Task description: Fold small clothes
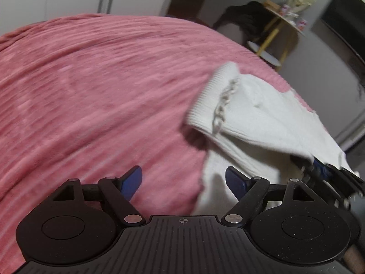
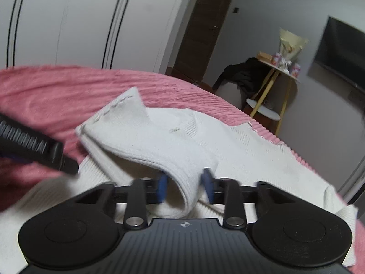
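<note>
**Fold half done**

Left gripper (image 1: 183, 182) wide, empty, over the pink bed (image 1: 91, 91). White knit garment (image 2: 251, 150) lies near the bed's right edge. Right gripper (image 2: 185, 186) partly closed around its sleeve (image 2: 141, 137), carrying it over the body. Remaining folds look pending.

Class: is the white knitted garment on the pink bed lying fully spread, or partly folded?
Partly folded: the white garment has one flap doubled over itself, its looped edge between the right gripper pads.

Left wrist view sits low over the pink bedspread (image 1: 95, 86), facing across it toward the room's far corner, white garment (image 1: 257, 118) off to its right. Right wrist view sits close above the same garment (image 2: 239, 146), facing the same way. Both share the bedspread (image 2: 45, 91), side table (image 1: 285, 16) and wall TV (image 2: 342, 52).
</note>
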Motion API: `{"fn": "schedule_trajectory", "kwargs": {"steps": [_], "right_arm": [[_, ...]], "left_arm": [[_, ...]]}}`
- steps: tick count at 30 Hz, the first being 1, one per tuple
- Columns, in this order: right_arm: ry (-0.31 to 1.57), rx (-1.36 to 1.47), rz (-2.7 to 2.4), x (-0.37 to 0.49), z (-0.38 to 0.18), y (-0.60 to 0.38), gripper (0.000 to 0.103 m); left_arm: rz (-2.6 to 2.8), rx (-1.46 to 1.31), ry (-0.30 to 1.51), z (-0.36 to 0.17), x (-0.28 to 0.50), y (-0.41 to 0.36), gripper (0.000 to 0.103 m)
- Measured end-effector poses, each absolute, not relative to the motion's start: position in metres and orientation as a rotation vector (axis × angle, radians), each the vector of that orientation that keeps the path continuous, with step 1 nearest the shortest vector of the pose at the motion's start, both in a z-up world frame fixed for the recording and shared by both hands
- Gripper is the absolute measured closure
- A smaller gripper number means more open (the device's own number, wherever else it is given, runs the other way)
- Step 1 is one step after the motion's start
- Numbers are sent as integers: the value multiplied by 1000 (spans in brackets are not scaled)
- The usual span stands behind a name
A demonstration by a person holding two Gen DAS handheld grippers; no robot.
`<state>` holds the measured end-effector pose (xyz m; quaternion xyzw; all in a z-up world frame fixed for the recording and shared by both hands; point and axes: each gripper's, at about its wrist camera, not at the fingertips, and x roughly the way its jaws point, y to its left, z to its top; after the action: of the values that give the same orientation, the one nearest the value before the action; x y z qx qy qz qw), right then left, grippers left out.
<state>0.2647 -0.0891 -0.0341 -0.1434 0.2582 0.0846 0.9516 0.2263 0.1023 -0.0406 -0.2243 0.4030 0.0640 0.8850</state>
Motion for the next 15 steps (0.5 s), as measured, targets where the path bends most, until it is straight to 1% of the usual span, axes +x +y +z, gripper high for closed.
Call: {"fn": "schedule_trajectory", "kwargs": {"steps": [3, 6, 7, 8, 9, 10, 12, 15], "right_arm": [[511, -63, 78, 267, -23, -131, 98], [503, 300, -103, 255, -22, -204, 97], [515, 403, -167, 250, -25, -228, 95], [542, 487, -205, 246, -31, -249, 90], [578, 542, -229, 243, -37, -267, 76], [603, 568, -247, 240, -41, -279, 74], [589, 576, -246, 232, -43, -291, 71], [567, 562, -236, 231, -37, -290, 70]], "left_arm": [[82, -445, 817, -39, 226, 89, 18], [48, -389, 804, -40, 226, 74, 14], [38, -370, 802, -40, 226, 69, 13], [35, -354, 802, -41, 225, 65, 13], [34, -339, 803, -42, 225, 62, 12], [33, -326, 804, -42, 224, 59, 12], [39, -307, 800, -44, 223, 54, 11], [49, -287, 792, -46, 221, 49, 9]]}}
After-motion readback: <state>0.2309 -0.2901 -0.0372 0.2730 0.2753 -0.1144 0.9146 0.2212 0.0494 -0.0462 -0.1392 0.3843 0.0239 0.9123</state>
